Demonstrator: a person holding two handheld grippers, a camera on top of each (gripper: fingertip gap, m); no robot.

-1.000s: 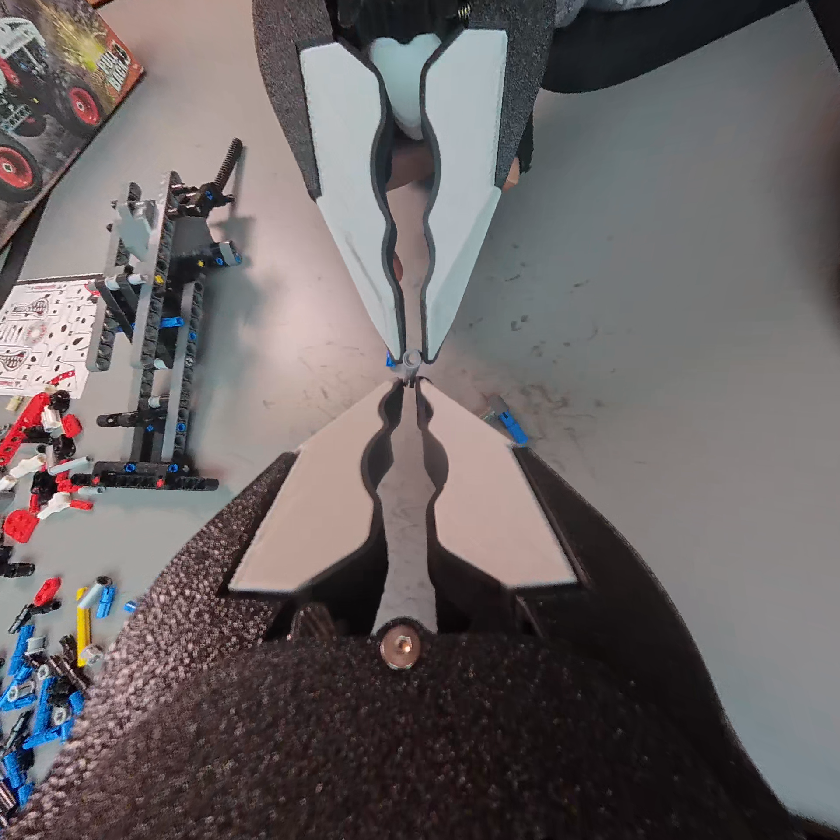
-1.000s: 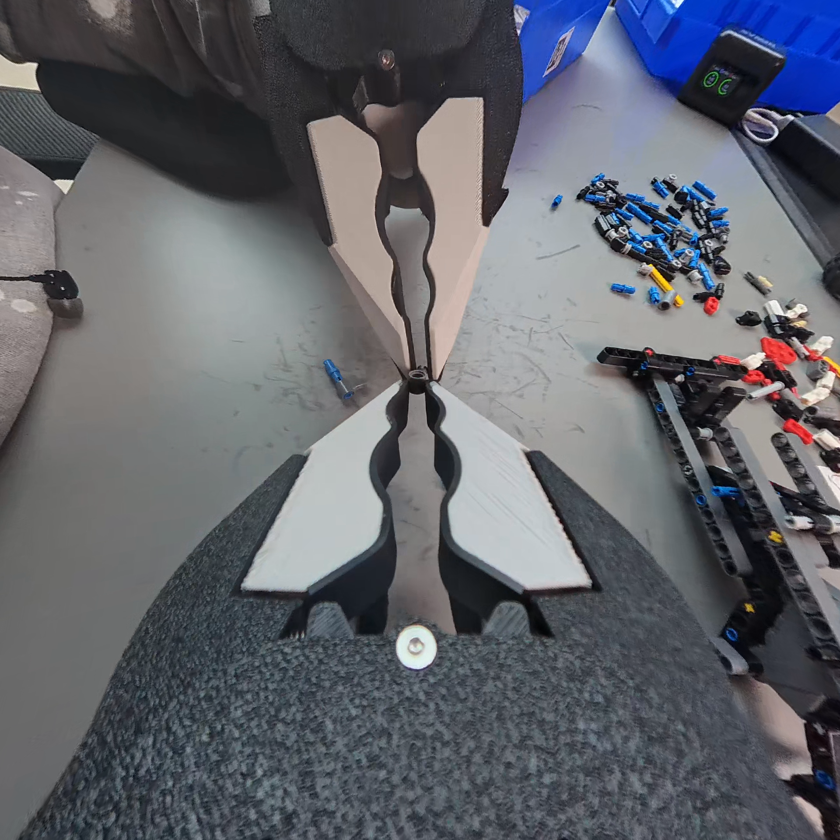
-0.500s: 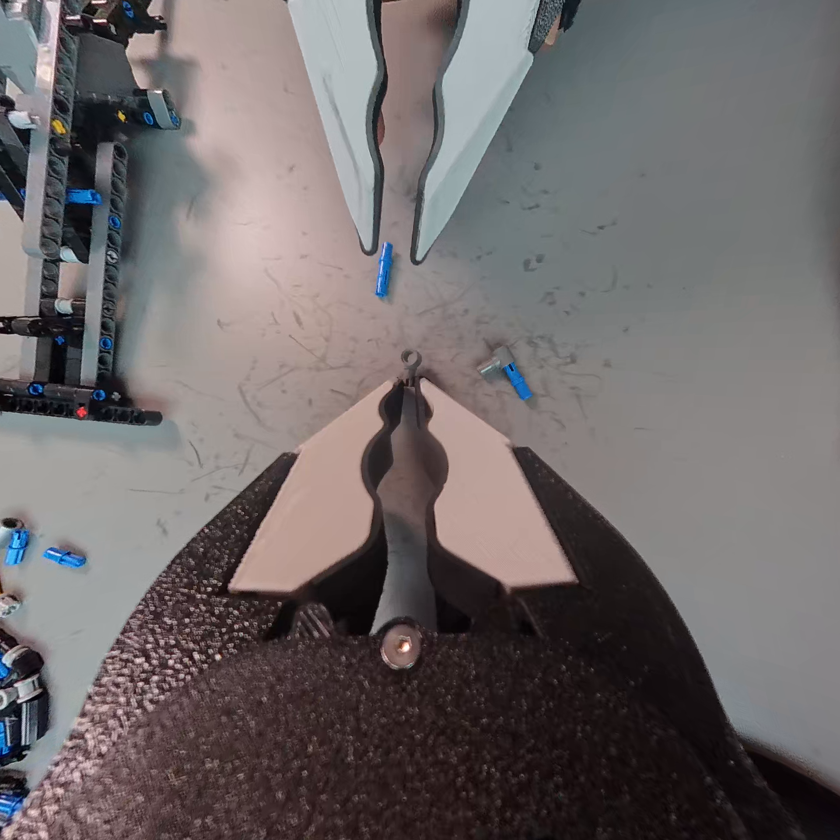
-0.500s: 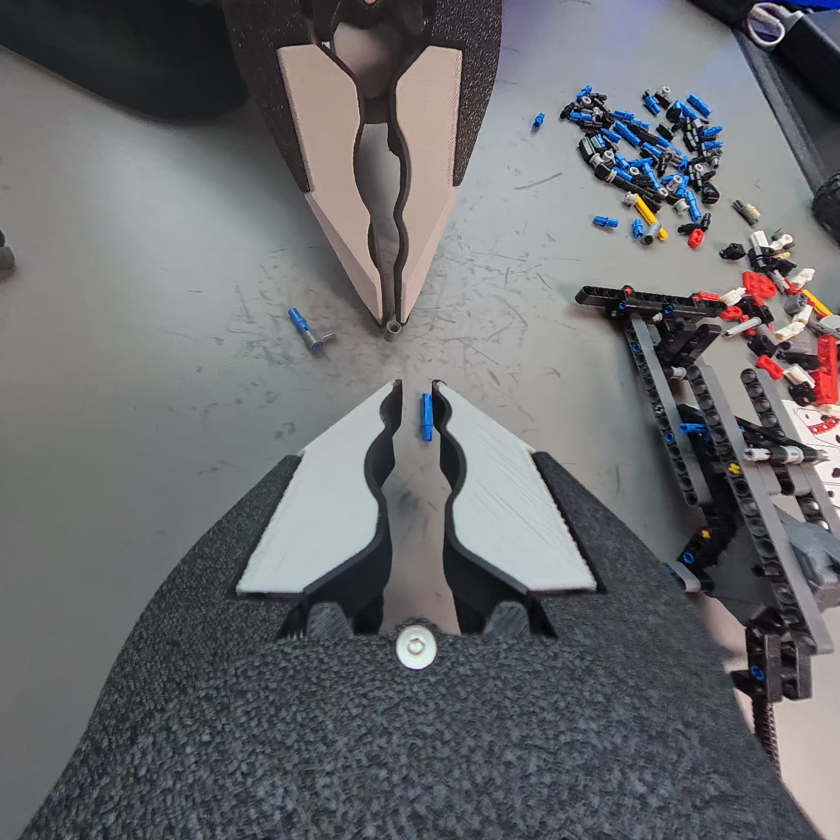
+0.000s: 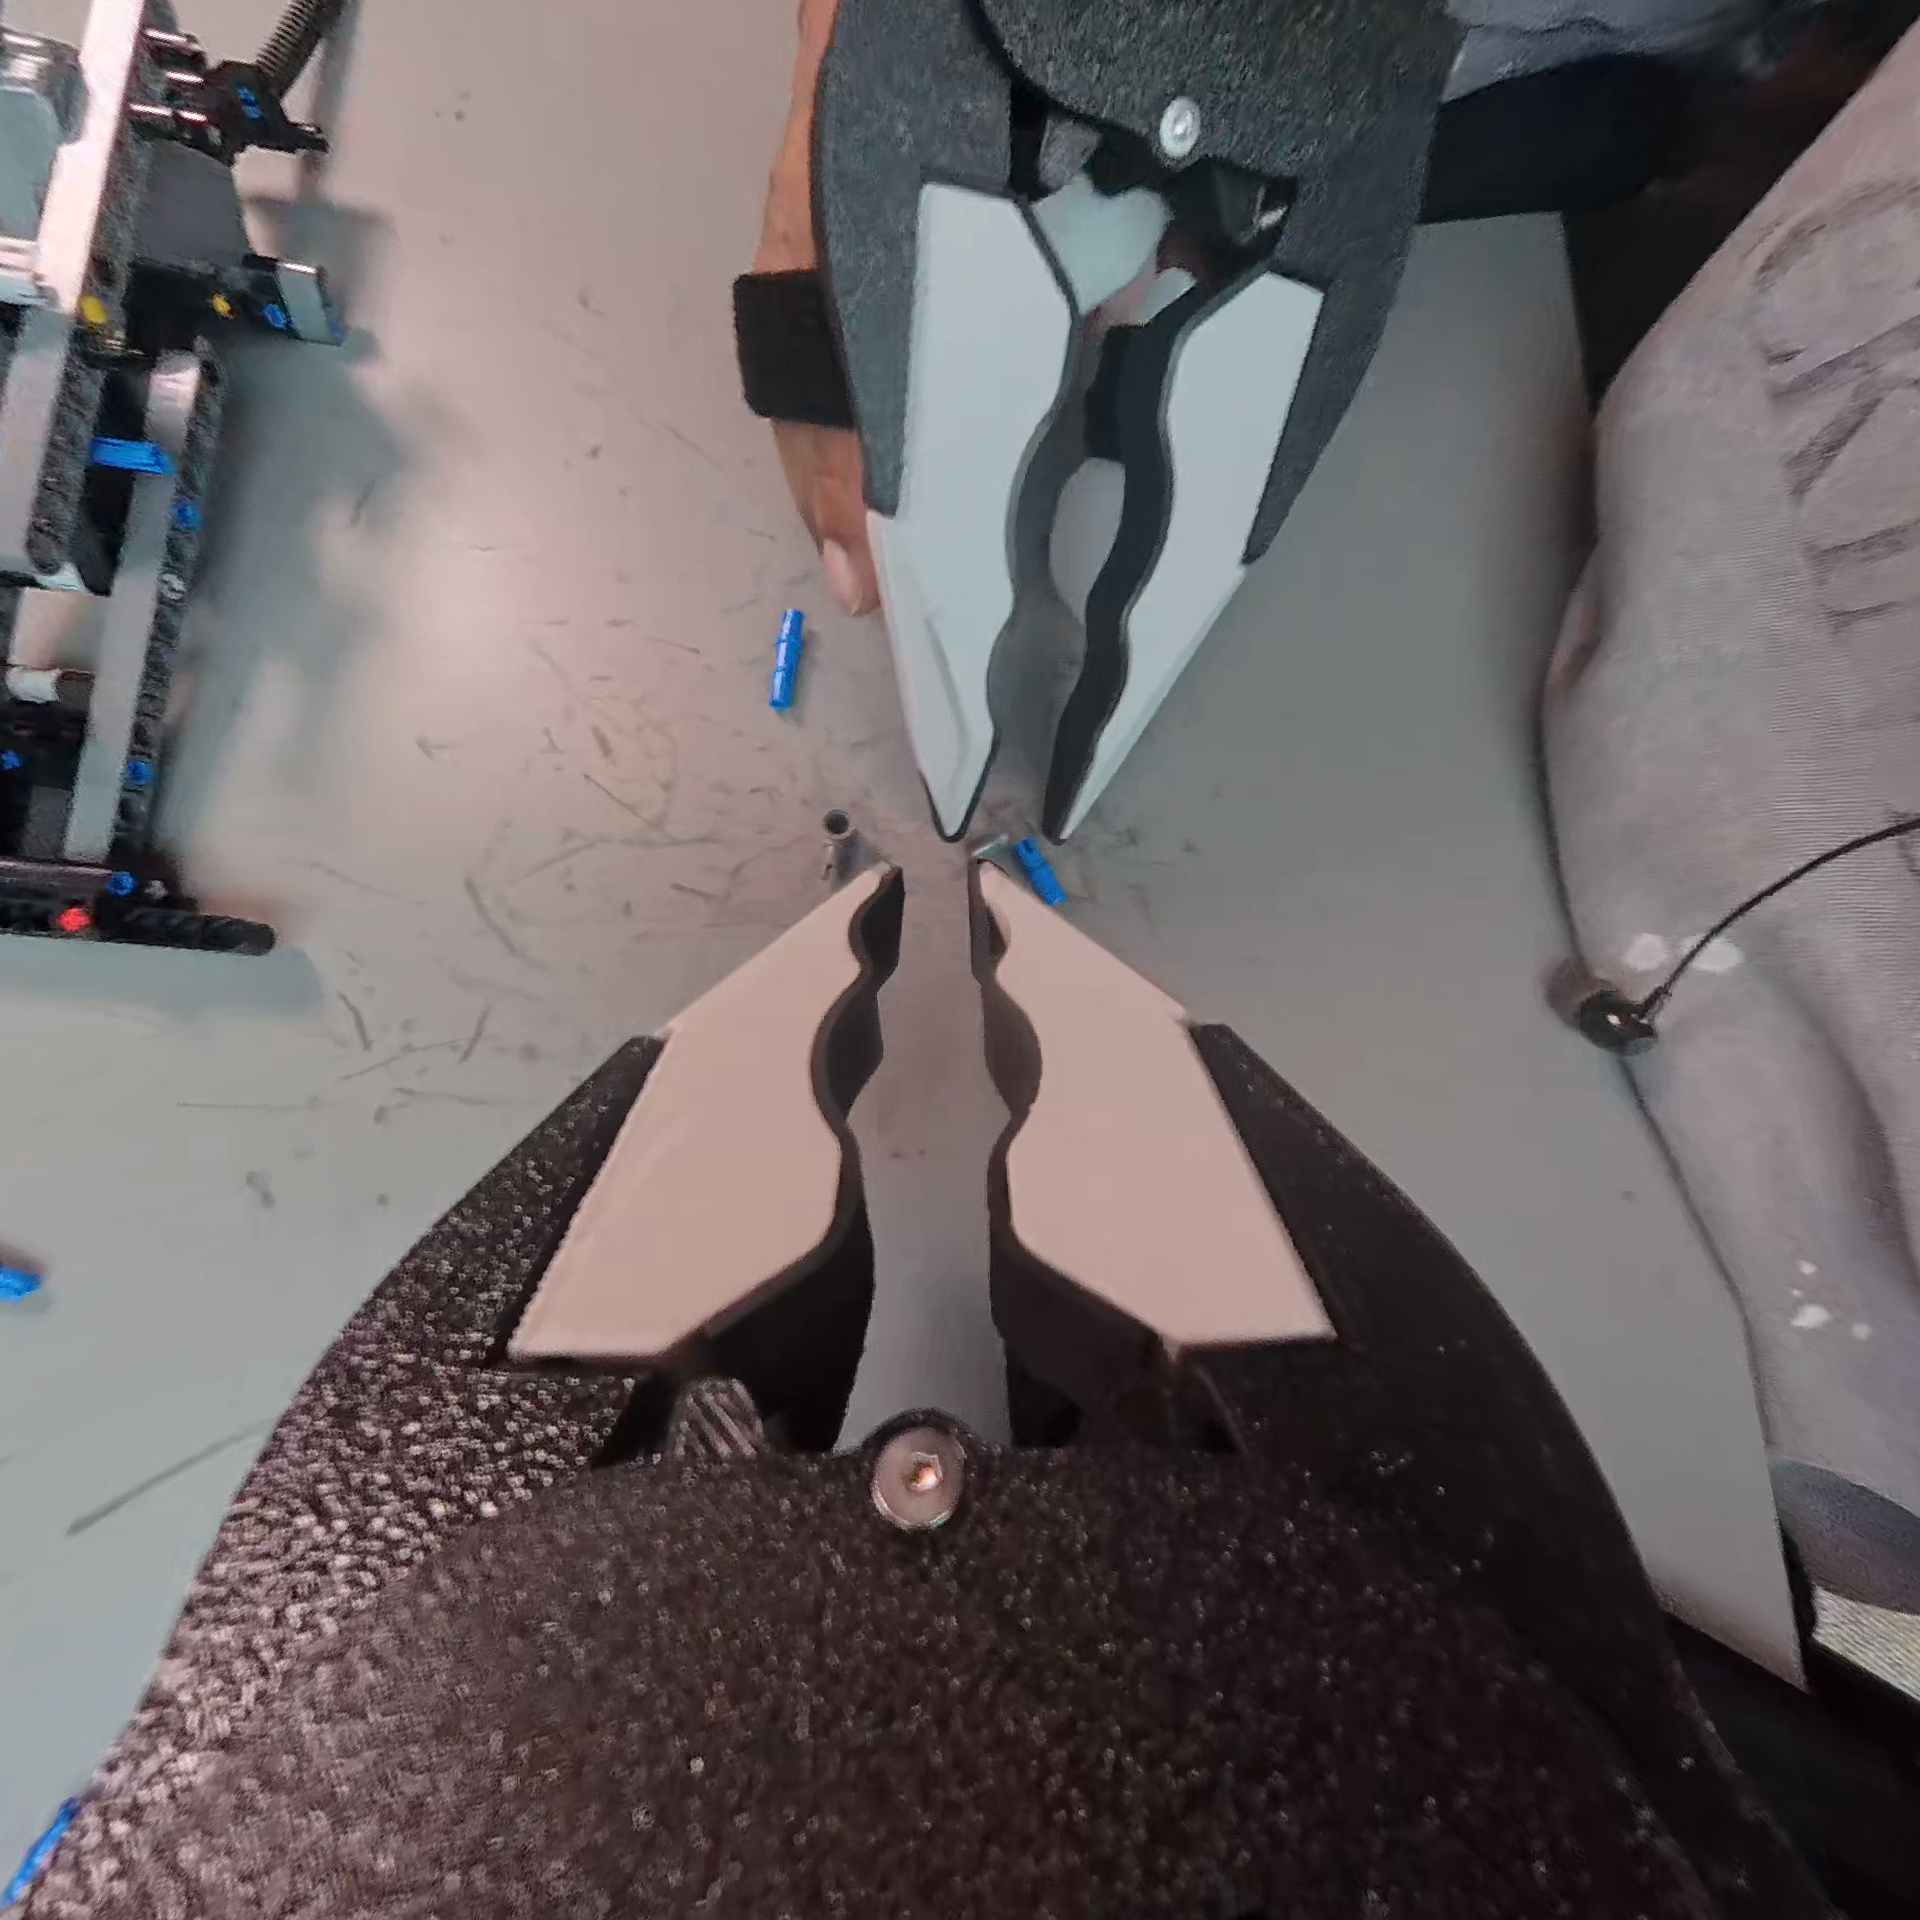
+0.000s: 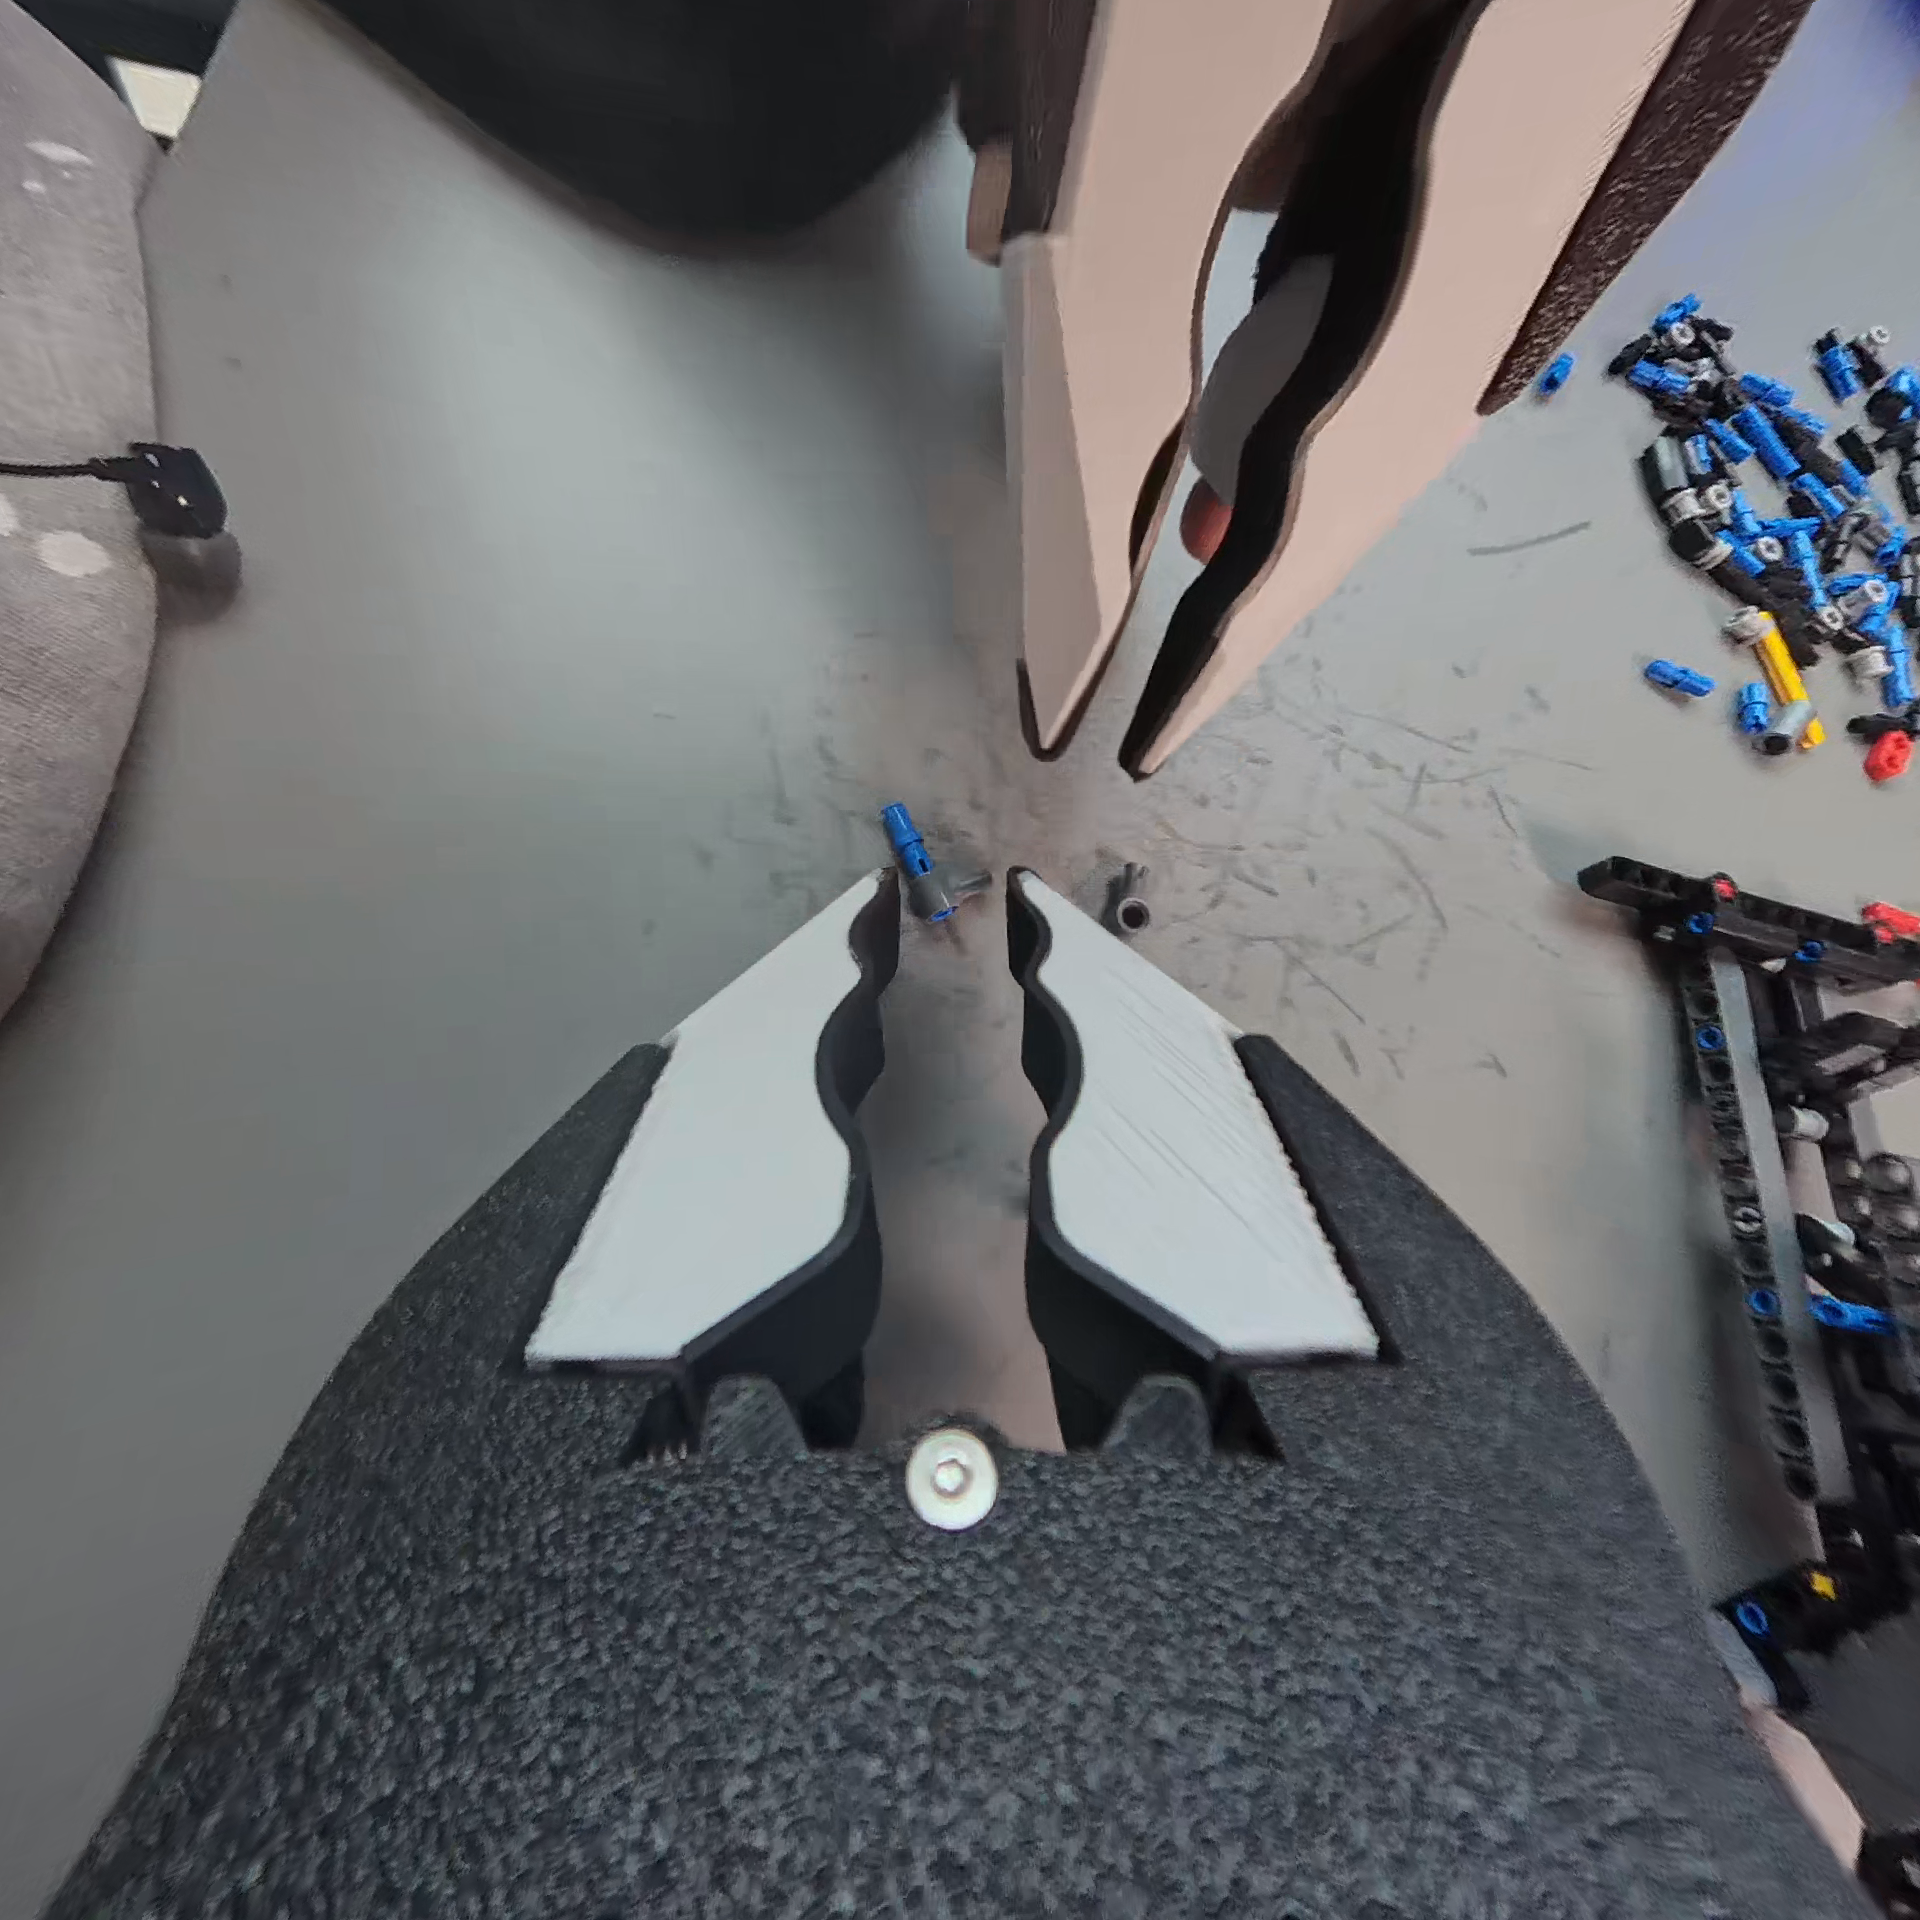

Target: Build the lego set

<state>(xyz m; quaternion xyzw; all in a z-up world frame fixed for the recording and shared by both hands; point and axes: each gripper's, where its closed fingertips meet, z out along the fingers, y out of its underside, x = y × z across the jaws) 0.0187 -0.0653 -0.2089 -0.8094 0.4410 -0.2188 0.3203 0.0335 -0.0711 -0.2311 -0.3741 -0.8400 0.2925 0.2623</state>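
Observation:
A small grey bush [image 5: 836, 831] lies on the grey table just left of my left gripper [image 5: 937, 875], which is open and empty. It also shows in the right wrist view [image 6: 1127, 899]. A grey connector with a blue pin [image 6: 914, 868] lies at the left fingertip of my right gripper [image 6: 951, 881], which is open and low over the table. In the left wrist view this piece [image 5: 1034, 868] lies at the tips of the right gripper [image 5: 1003, 831]. A loose blue pin [image 5: 787, 660] lies farther off. The left gripper [image 6: 1086, 758] faces mine, open.
The black and grey chassis frame [image 5: 104, 520] lies at the left, and at the right in the right wrist view [image 6: 1787, 1091]. A pile of small blue and black parts [image 6: 1787, 520] lies beyond it. Grey fabric [image 5: 1766, 727] with a black cable clip [image 5: 1605, 1013] borders the table. The grippers are tip to tip, or close to it.
Both grippers were shut tip to tip on small parts. The right one dropped the blue pin, the left one then released the grey bush. The right gripper has moved to the grey-and-blue connector.

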